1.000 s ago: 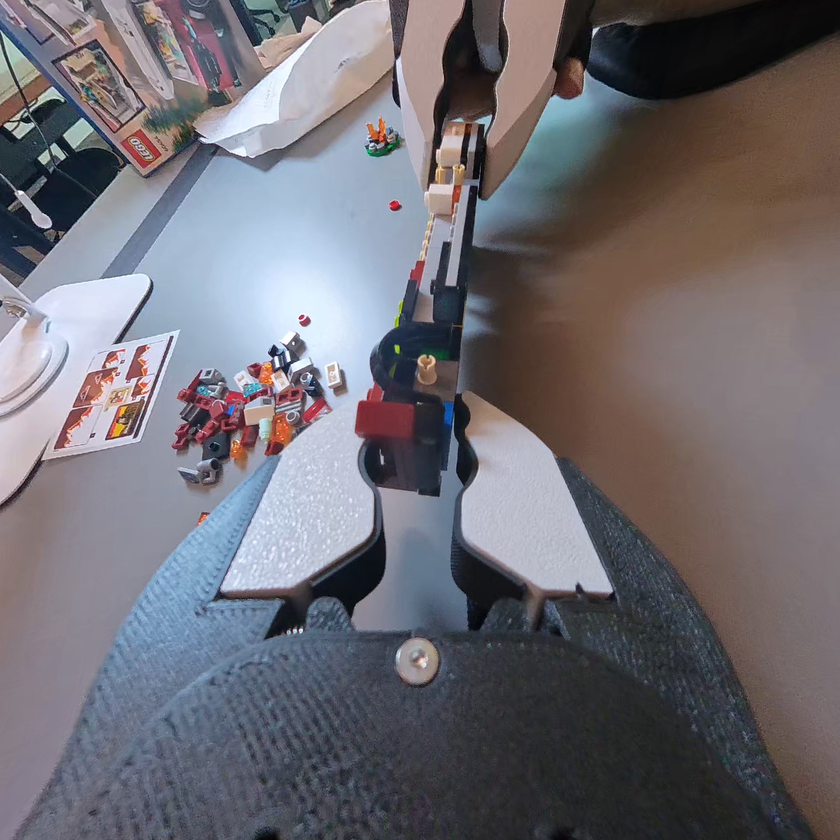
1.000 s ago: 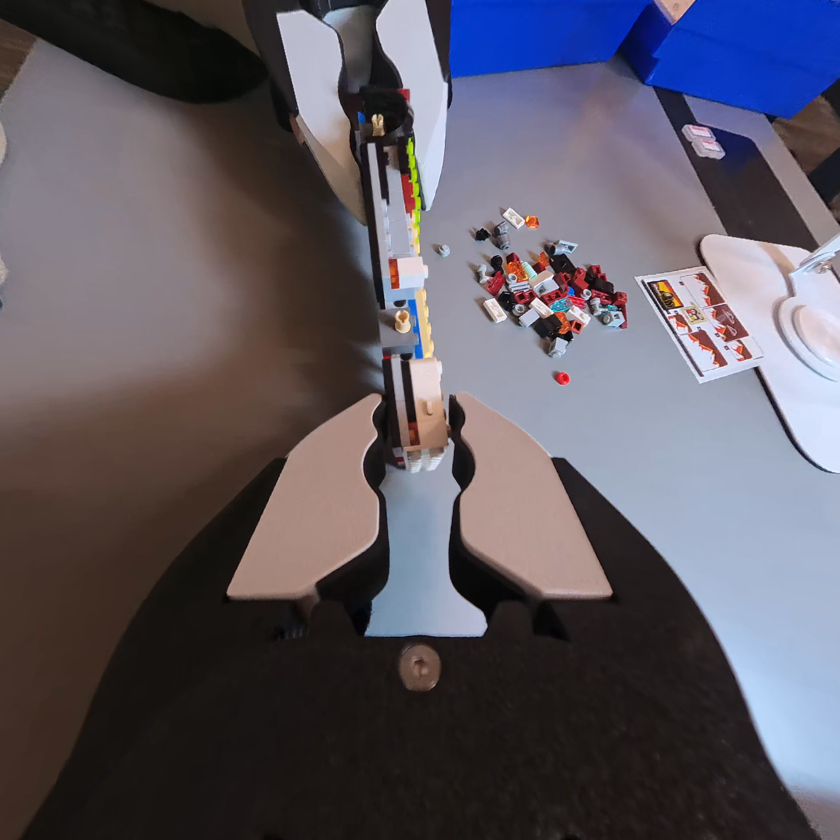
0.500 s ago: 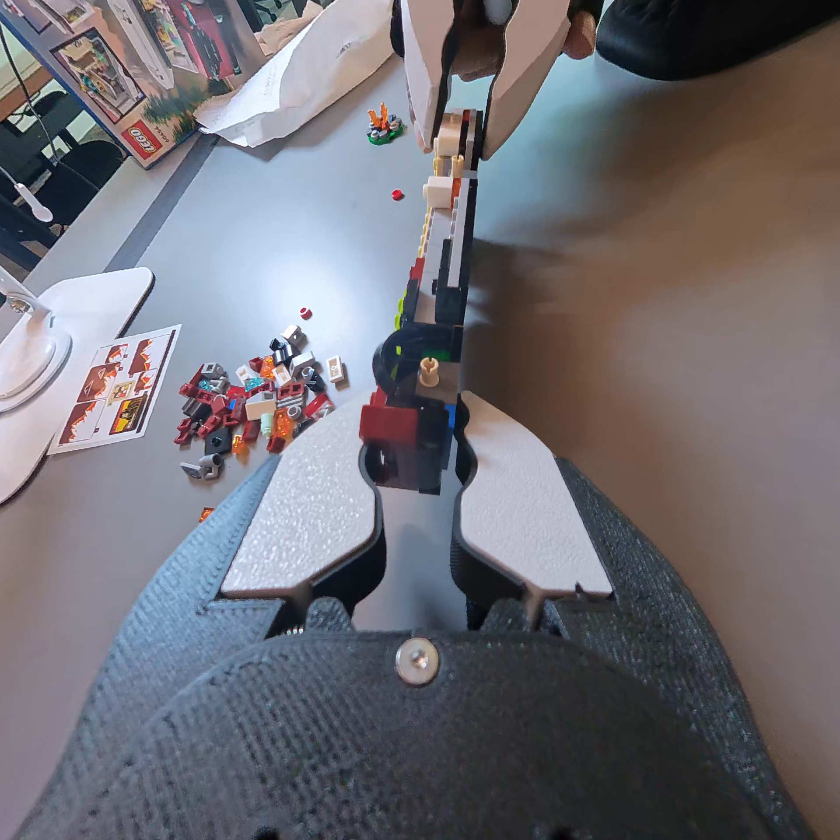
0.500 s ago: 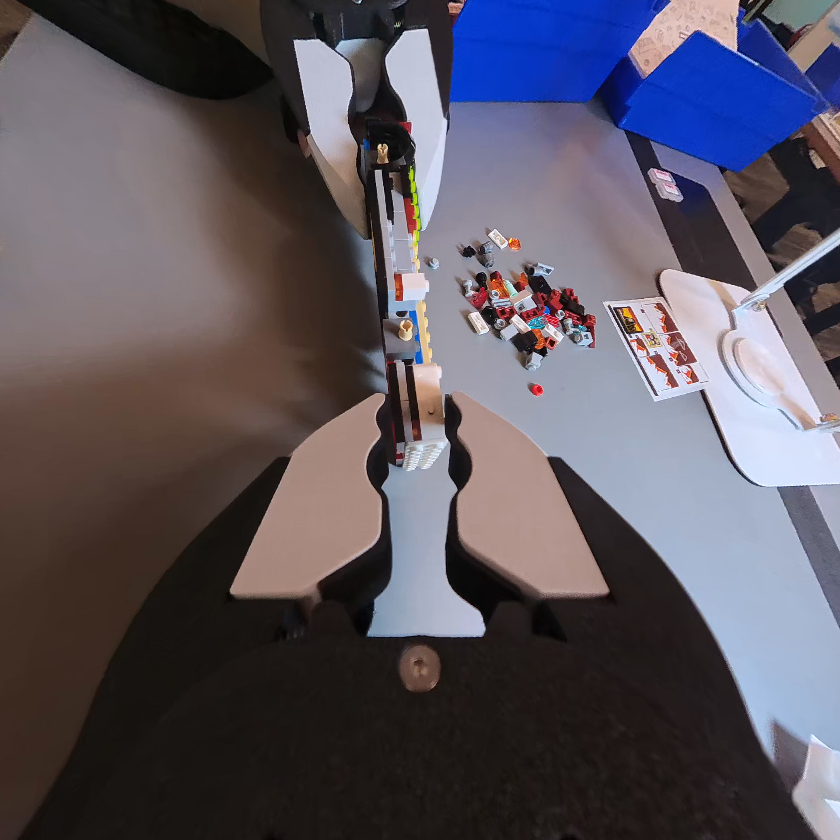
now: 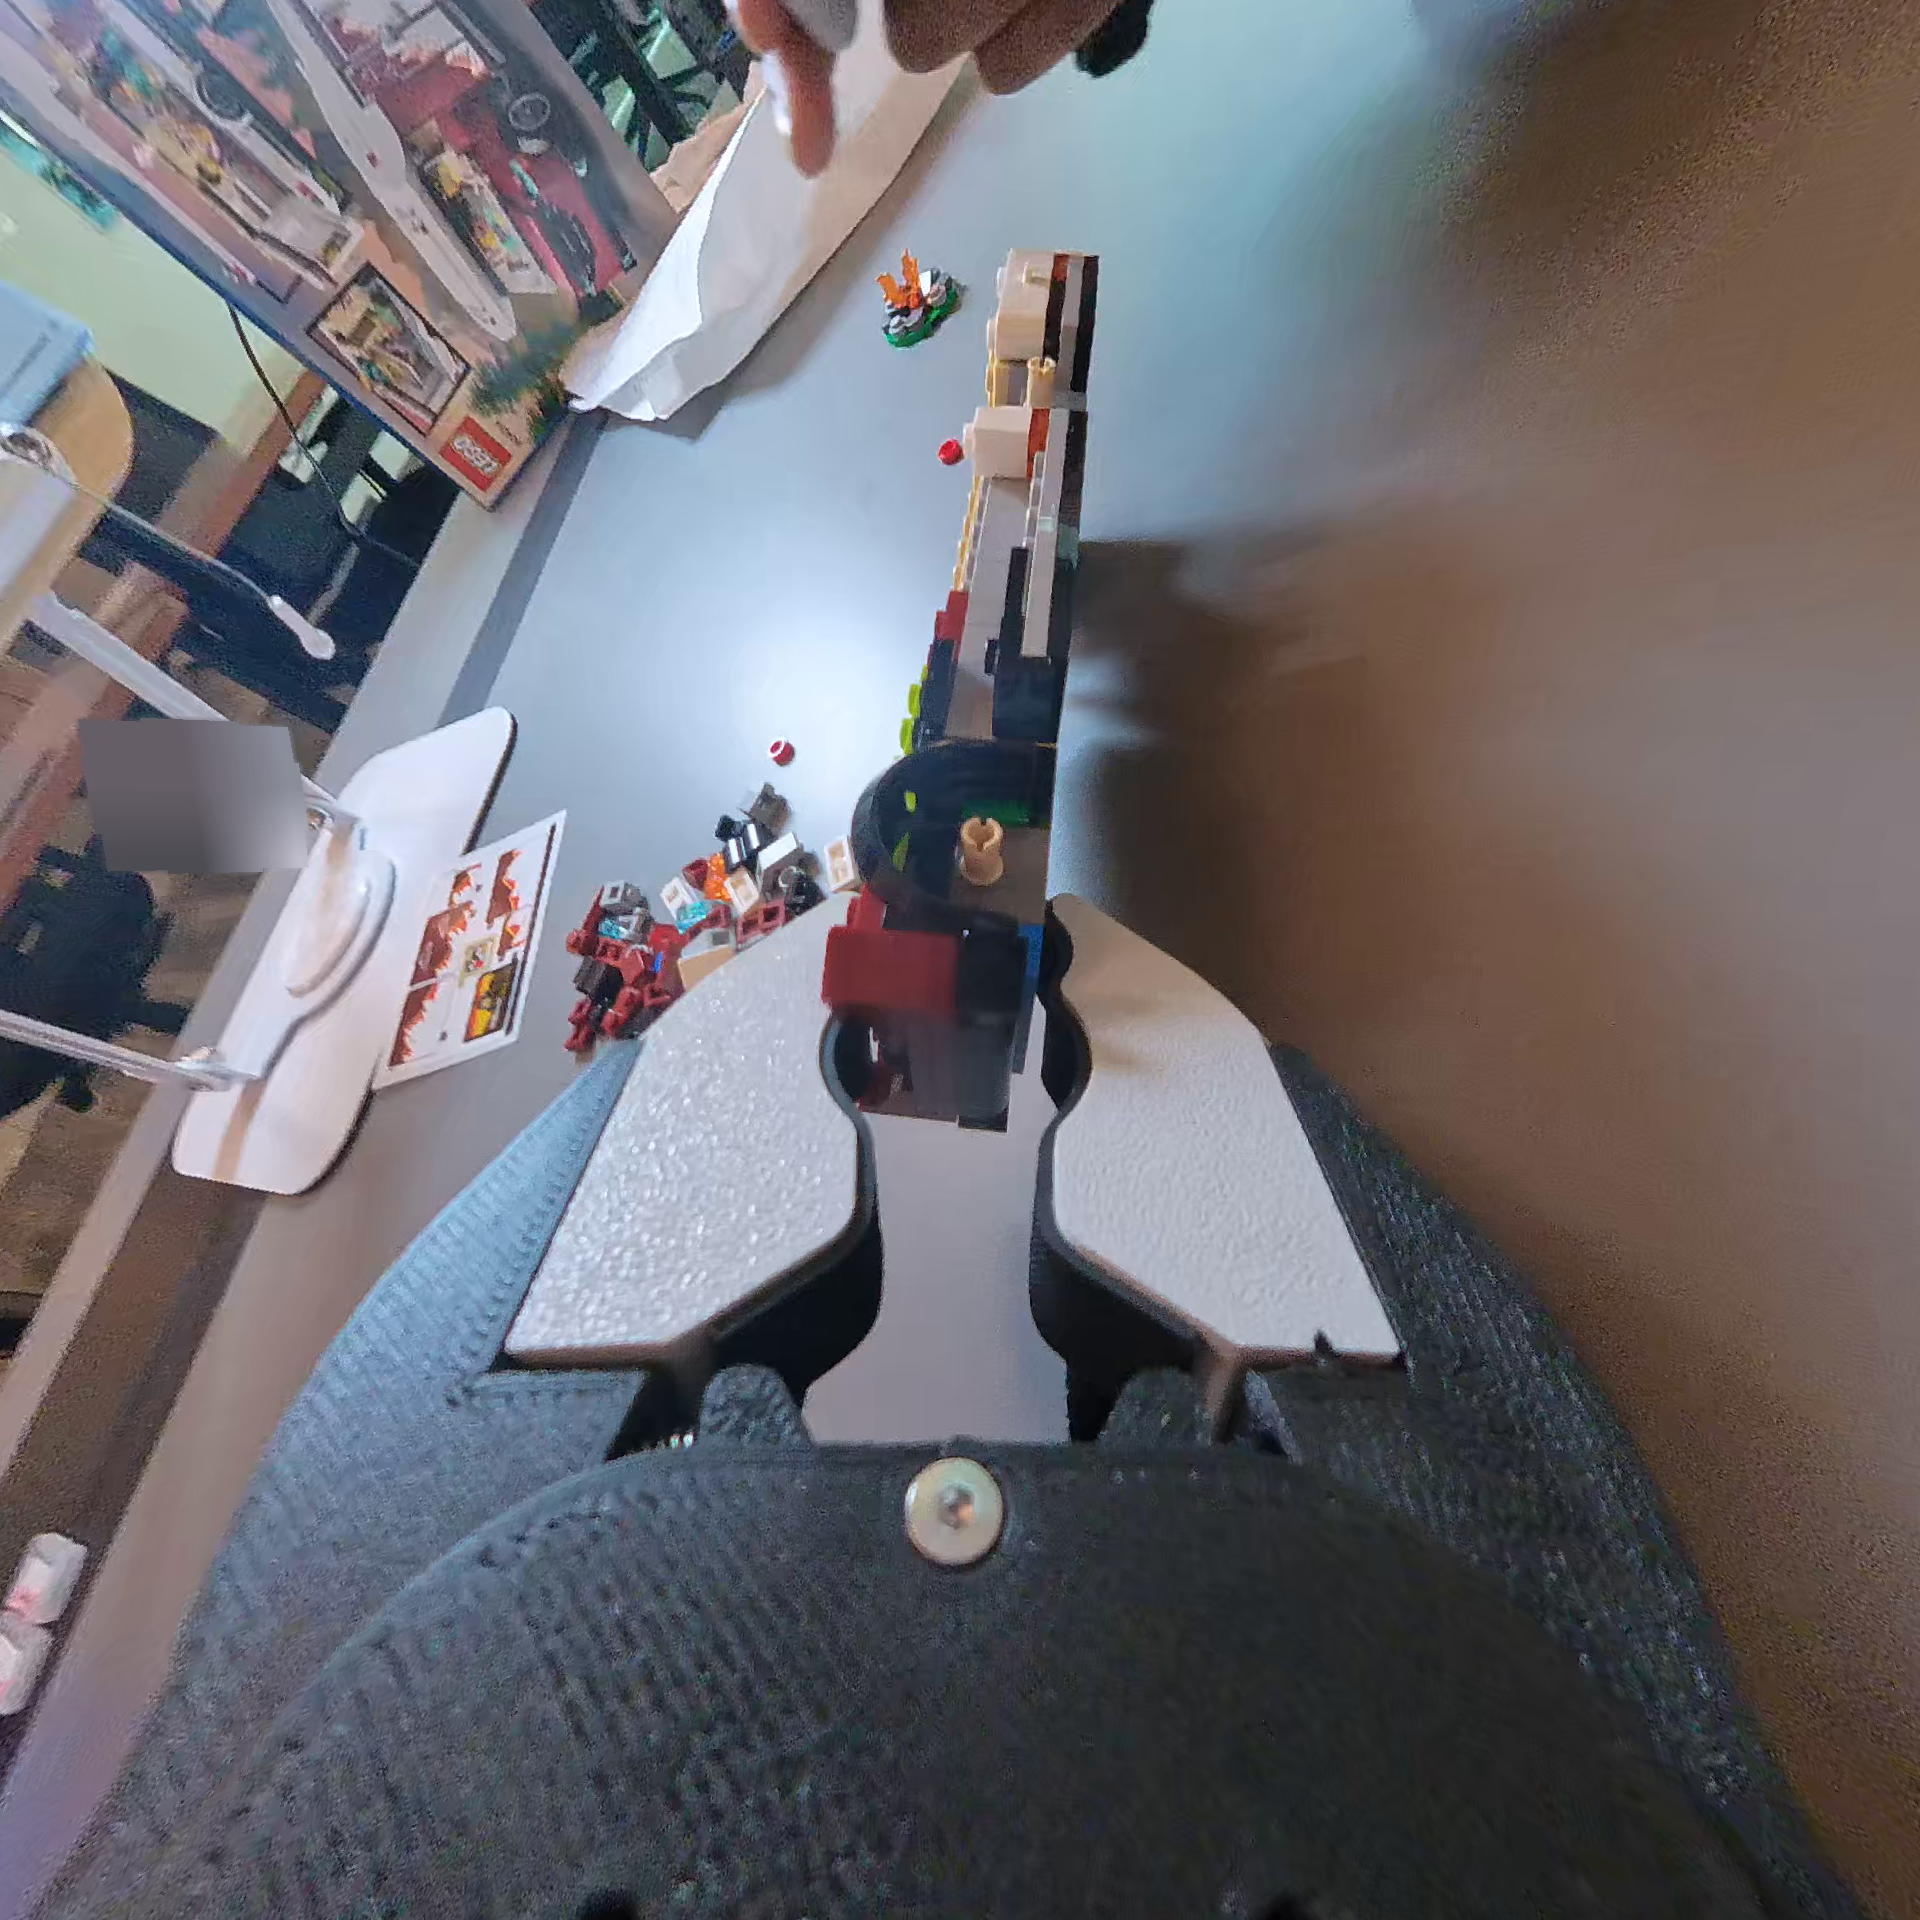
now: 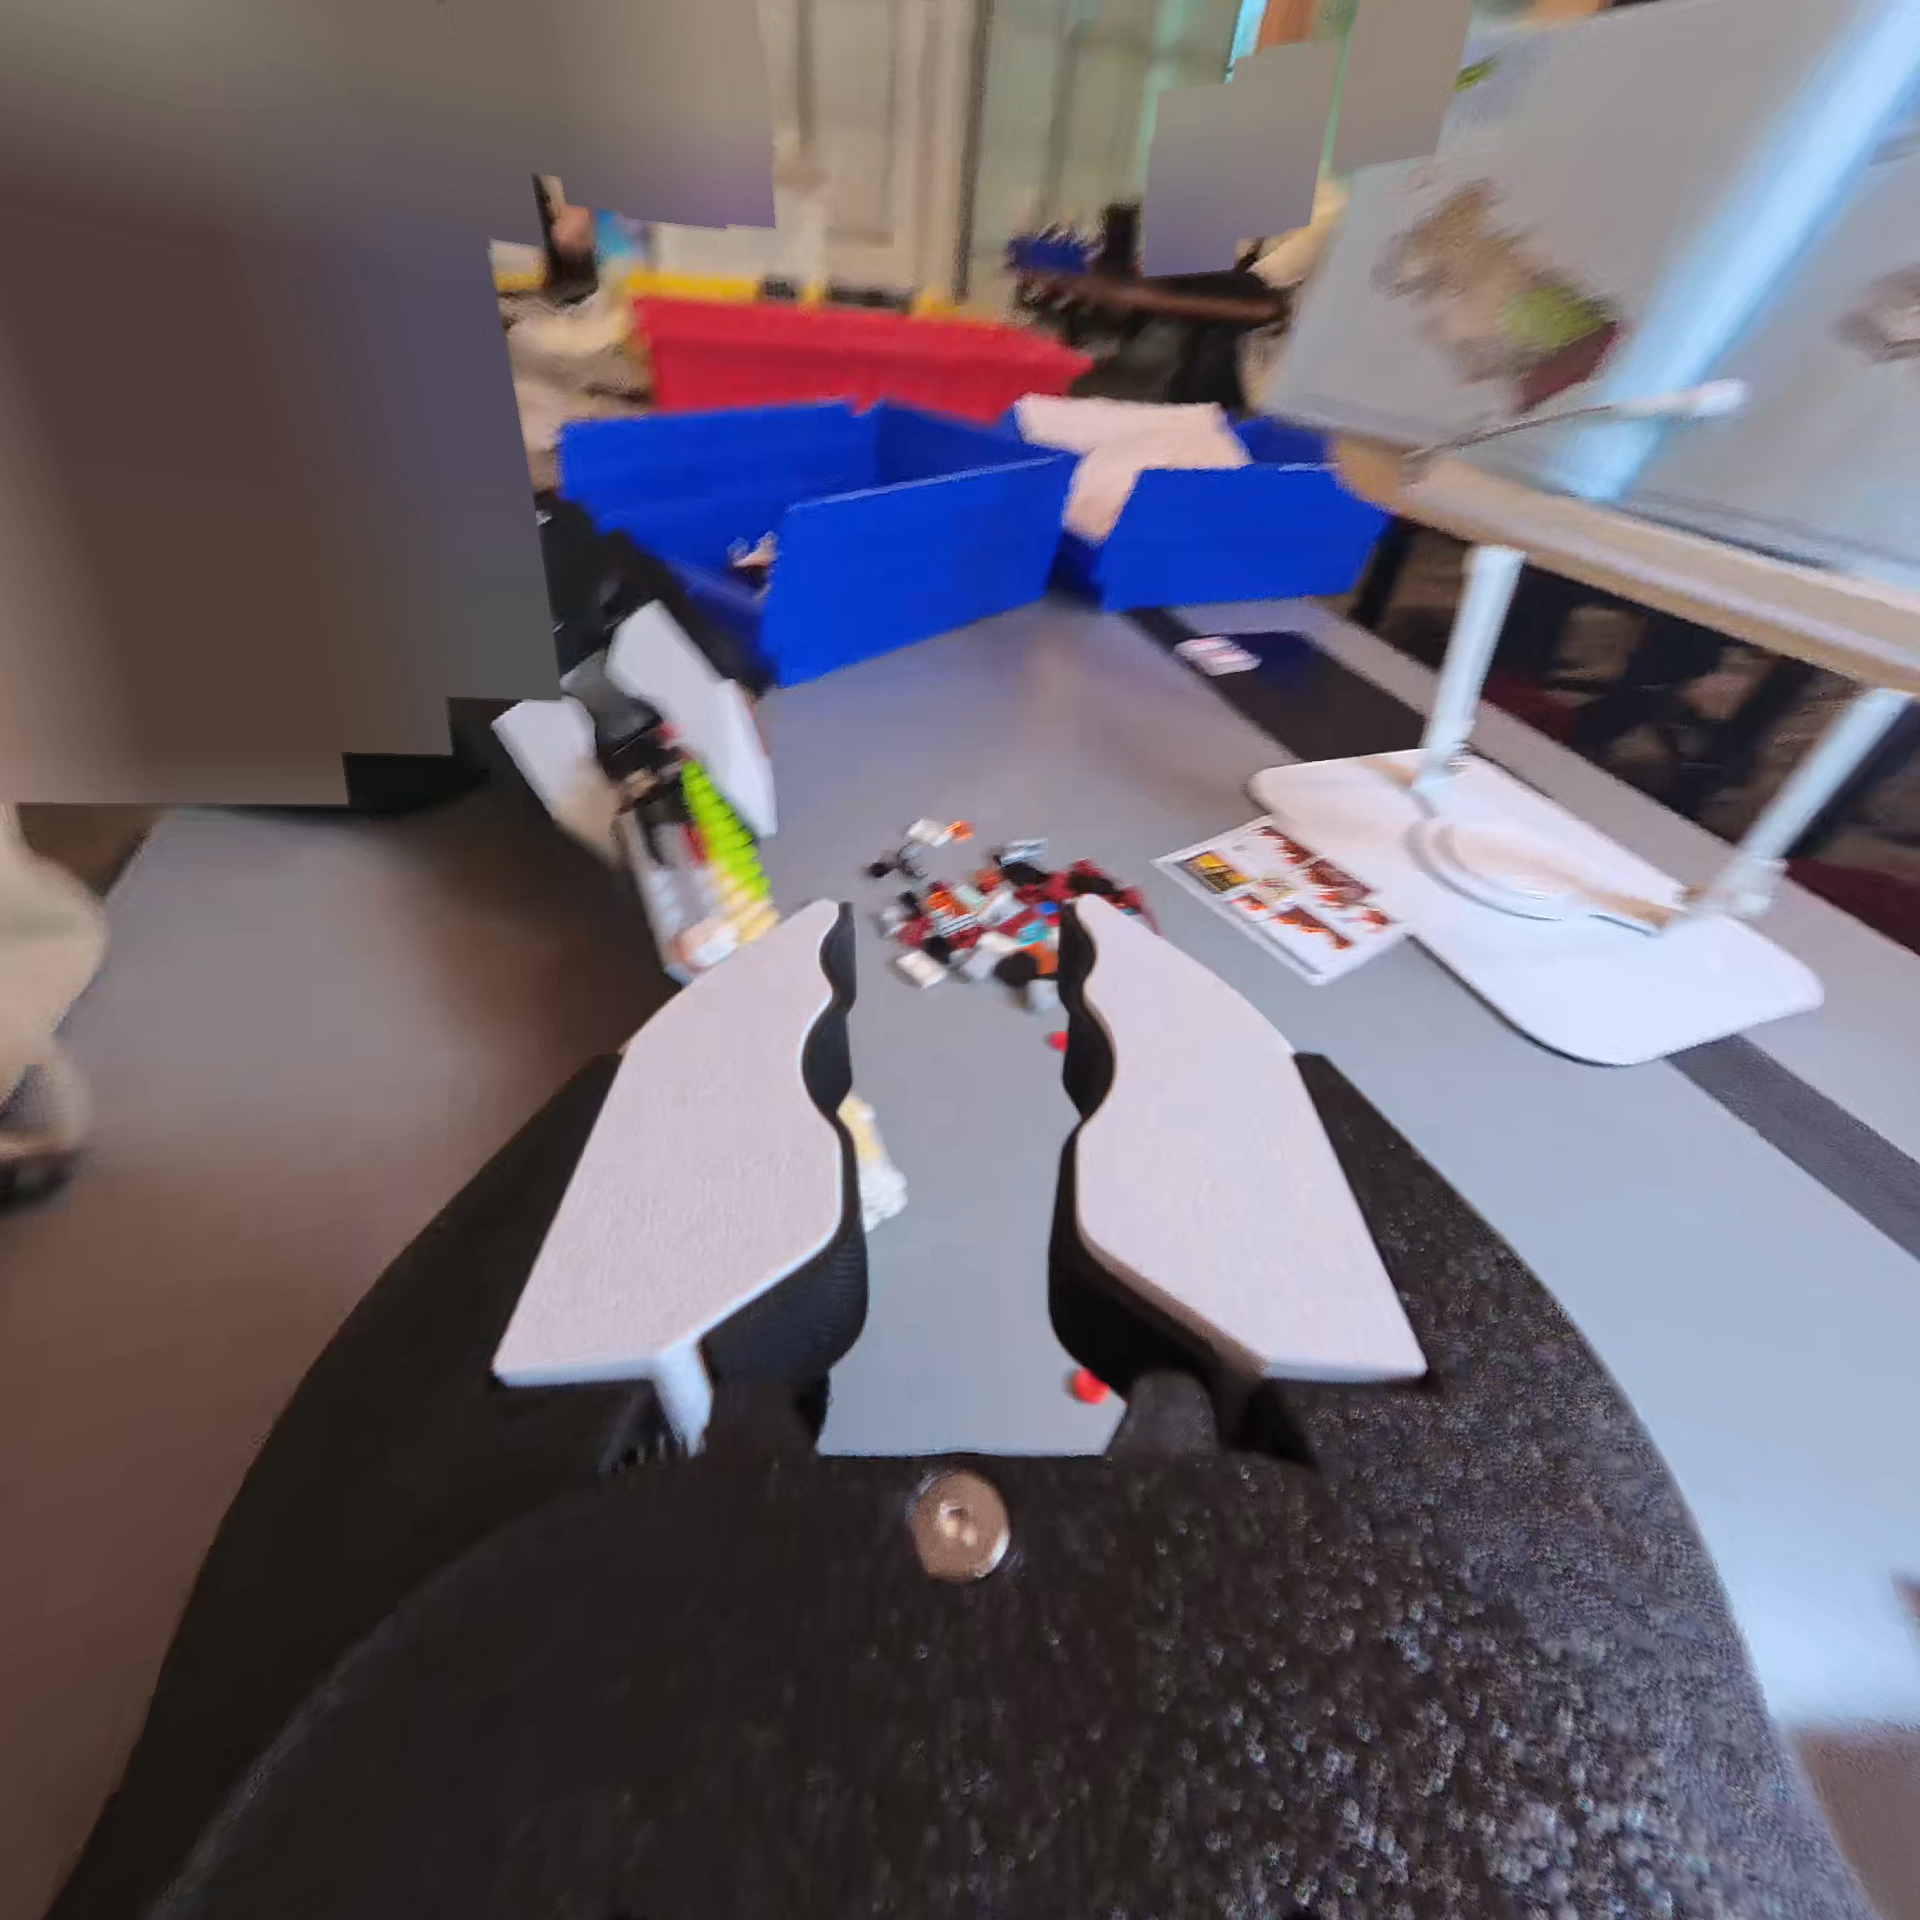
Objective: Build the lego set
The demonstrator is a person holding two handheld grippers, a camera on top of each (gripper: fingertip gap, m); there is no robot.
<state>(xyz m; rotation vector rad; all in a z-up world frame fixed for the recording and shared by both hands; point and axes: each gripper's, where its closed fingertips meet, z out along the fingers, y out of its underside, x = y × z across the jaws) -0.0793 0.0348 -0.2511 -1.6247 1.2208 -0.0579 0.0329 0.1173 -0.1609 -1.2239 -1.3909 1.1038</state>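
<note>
Left gripper [image 5: 948,1023]: clamped on the near end of the long brick model [image 5: 1023,582] — as before.
Right gripper [image 6: 956,997]: now parted, holding nothing; it has let go of the model's far end.
Loose bricks [image 6: 997,920]: at 12 o'clock of it on the desk [image 6: 1351,1195].
Model: free at its far end, at 10 o'clock of the right gripper.

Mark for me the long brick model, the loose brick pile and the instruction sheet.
Brick model [image 5: 1023,582], left wrist view, middle of its length.
Brick pile [image 6: 987,920], right wrist view, centre of the heap.
Instruction sheet [image 5: 473,951], left wrist view, middle of the page.
</note>
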